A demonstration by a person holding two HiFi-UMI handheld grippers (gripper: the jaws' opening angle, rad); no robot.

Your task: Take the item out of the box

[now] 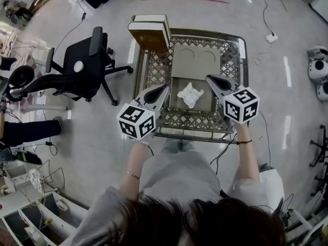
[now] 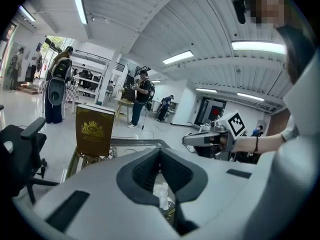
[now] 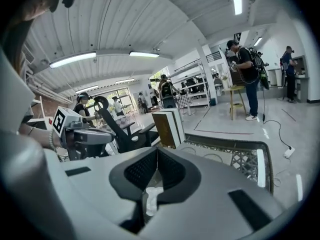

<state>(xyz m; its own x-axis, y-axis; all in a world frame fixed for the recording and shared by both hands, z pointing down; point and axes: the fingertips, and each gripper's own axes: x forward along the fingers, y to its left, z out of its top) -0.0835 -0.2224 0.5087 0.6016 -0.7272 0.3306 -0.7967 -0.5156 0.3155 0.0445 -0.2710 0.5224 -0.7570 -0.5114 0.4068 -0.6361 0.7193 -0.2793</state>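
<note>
A brown box (image 1: 149, 32) with a gold emblem stands upright at the back left corner of a metal mesh cart (image 1: 195, 135). On the cardboard sheet (image 1: 195, 60) inside the cart lies a crumpled white item (image 1: 190, 94). My left gripper (image 1: 165, 87) hovers just left of the item, shut and empty. At the item's right, my right gripper (image 1: 209, 78) is also shut with nothing in it. The left gripper view shows the box (image 2: 94, 130) ahead and the white item (image 2: 162, 194) below the jaws. The right gripper view shows the box (image 3: 167, 128) and the item (image 3: 152, 196) the same way.
A black office chair (image 1: 82, 65) stands left of the cart. Cables and a power strip (image 1: 271, 37) lie on the floor at the back right. White machines (image 1: 319, 70) sit at the far right. Several people stand in the background of both gripper views.
</note>
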